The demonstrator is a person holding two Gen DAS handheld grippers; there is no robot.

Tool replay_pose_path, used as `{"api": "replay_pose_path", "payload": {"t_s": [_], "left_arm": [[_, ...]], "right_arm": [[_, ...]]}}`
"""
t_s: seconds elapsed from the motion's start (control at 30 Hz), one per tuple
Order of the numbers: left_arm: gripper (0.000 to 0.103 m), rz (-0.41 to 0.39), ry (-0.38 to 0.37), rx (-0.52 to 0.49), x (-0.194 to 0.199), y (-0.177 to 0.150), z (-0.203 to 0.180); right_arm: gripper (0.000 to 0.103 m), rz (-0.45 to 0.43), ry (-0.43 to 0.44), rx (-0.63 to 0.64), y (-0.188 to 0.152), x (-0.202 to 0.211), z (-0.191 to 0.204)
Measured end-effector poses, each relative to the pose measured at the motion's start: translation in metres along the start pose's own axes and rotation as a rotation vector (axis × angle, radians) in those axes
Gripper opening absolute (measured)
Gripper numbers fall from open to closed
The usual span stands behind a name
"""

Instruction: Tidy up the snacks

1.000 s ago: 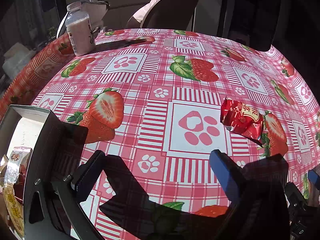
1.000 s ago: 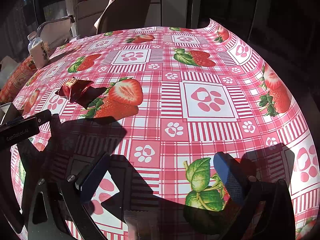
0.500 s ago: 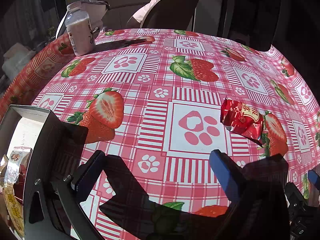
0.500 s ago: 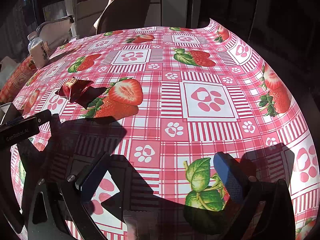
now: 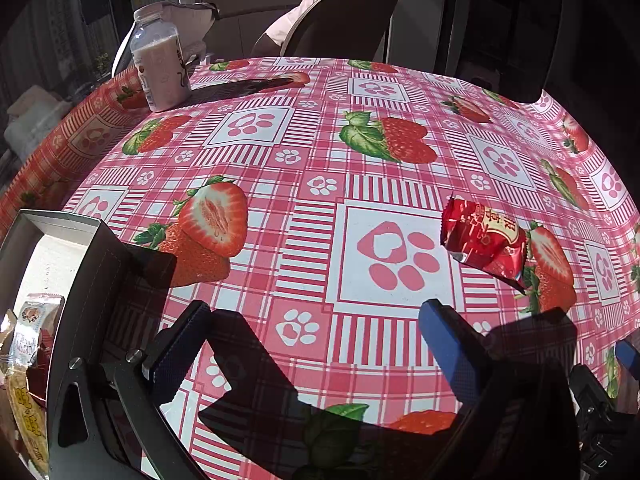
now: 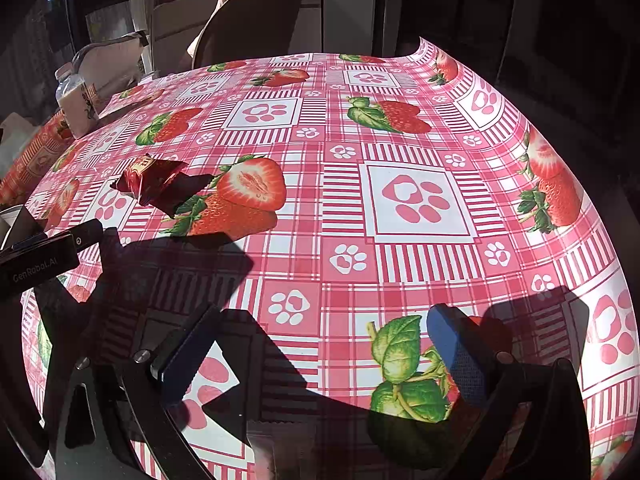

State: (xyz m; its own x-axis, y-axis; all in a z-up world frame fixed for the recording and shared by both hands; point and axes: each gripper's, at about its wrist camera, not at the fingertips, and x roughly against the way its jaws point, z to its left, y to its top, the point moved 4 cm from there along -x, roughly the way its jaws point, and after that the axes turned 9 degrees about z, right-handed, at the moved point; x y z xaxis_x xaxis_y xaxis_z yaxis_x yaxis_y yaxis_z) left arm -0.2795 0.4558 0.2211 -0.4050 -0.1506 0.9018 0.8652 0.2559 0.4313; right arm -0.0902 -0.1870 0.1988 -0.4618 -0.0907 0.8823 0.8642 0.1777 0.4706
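- box (image 5: 84, 256) at left edge of left wrist view, dark outer wall, pale inside, open top, sits on tablecloth (image 5: 312, 208)
- inside box: at least 2 snack packs seen, a pale printed packet (image 5: 34, 330) leaning upright and a yellow packet (image 5: 26, 416) nearer the camera; something red between them, can't tell what
- bottle (image 5: 160, 68) upright at far left of table, capped, filled with pale pinkish liquid nearly to the neck
- red snack packet (image 5: 486, 240) lies flat on the tablecloth, outside the box, well apart from it, right of the big paw print square and touching a strawberry print
- packet long axis runs upper-left to lower-right in left wrist view, crimped ends at both tips, gold lettered label facing up
- same packet in right wrist view (image 6: 150, 178) sits far left, casting a dark shadow to its right
- left gripper (image 5: 316, 332) spread wide, nothing between its blue pads (image 5: 448, 344), hovers near side of the packet, not touching
- right gripper (image 6: 320, 344) also spread wide, empty, over bare cloth, well apart from packet
- chair (image 5: 340, 20) behind far table edge with light cloth draped on it
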Motion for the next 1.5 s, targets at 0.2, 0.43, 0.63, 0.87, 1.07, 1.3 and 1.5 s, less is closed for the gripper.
{"api": "replay_pose_path", "payload": {"t_s": [0.2, 0.43, 0.63, 0.87, 1.07, 1.3, 1.5], "left_arm": [[0.103, 0.000, 0.000, 0.001, 0.000, 0.001, -0.001], [0.103, 0.000, 0.000, 0.002, 0.000, 0.001, -0.002], [0.103, 0.000, 0.001, 0.003, 0.000, 0.001, -0.002], [0.103, 0.031, -0.008, -0.026, 0.003, 0.002, -0.003], [0.103, 0.303, -0.070, -0.167, 0.005, -0.002, -0.013], [0.103, 0.463, -0.209, -0.110, 0.055, -0.040, 0.016], [0.103, 0.520, -0.206, -0.062, 0.079, -0.055, 0.050]], "right_arm": [[0.103, 0.000, 0.000, 0.000, 0.000, 0.000, 0.000], [0.103, -0.001, 0.000, 0.001, -0.001, 0.000, 0.000], [0.103, -0.001, 0.000, 0.001, 0.000, 0.000, 0.000], [0.103, 0.051, -0.018, -0.037, -0.001, 0.000, 0.001], [0.103, 0.387, 0.012, -0.102, -0.010, 0.003, 0.015], [0.103, 0.455, 0.132, -0.048, 0.000, 0.045, 0.052], [0.103, 0.474, 0.130, 0.132, 0.053, 0.032, 0.111]]}}
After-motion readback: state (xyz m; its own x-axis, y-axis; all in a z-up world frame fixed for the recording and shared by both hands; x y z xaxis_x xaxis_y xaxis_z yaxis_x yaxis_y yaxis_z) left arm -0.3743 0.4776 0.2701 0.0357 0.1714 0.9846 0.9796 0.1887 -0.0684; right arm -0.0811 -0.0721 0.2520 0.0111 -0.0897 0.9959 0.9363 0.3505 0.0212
